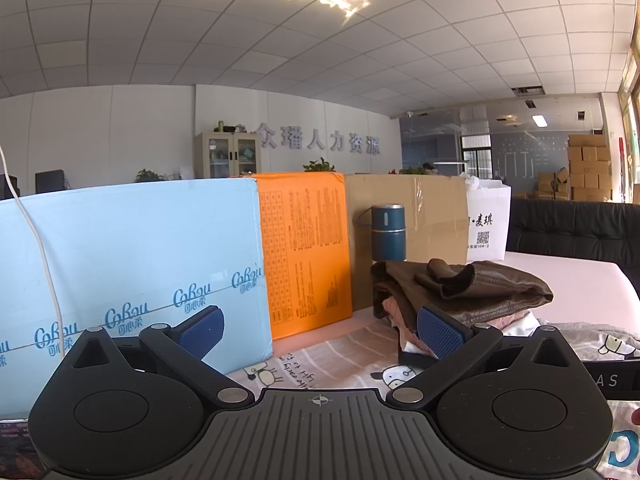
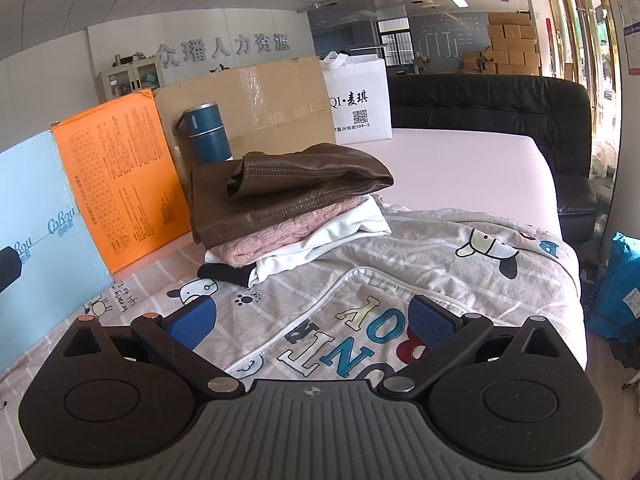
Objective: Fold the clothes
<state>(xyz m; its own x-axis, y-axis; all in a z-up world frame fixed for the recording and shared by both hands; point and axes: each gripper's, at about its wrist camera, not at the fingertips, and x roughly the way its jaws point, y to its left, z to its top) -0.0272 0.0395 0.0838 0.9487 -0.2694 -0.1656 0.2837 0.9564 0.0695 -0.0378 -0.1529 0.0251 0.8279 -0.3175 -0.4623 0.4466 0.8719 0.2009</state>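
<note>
- Two claws are in view, one per camera. The left claw (image 1: 320, 330) stands wide open at lower centre of its frame, holding nothing; its two blue pads (image 1: 440, 332) are well apart.
- The right claw (image 2: 314, 322) is likewise spread wide and empty, hovering over a grey zip-up garment (image 2: 400, 280) printed with cartoon dogs and big coloured letters, which lies spread flat across the lower middle of the right wrist frame.
- One stack of folded clothes (image 2: 292, 208) sits at centre, touching the far edge of the grey garment: a brown leather jacket (image 2: 304, 176) on top, then a pink knit (image 2: 276, 240), a white piece (image 2: 332, 240) and a black piece (image 2: 224, 272) at the bottom, four in all.
- All of it rests on a pale pink table (image 2: 460, 168) partly covered by a checked cartoon cloth (image 2: 152, 292).
- One teal flask (image 2: 206, 132) stands behind the stack.
- Three boxes line the left edge: light blue (image 1: 132, 252), orange (image 1: 304, 248), brown cardboard (image 1: 420, 216); one white bag (image 2: 360, 104) stands beside them.
- A black sofa (image 2: 500, 100) fills the upper right.
</note>
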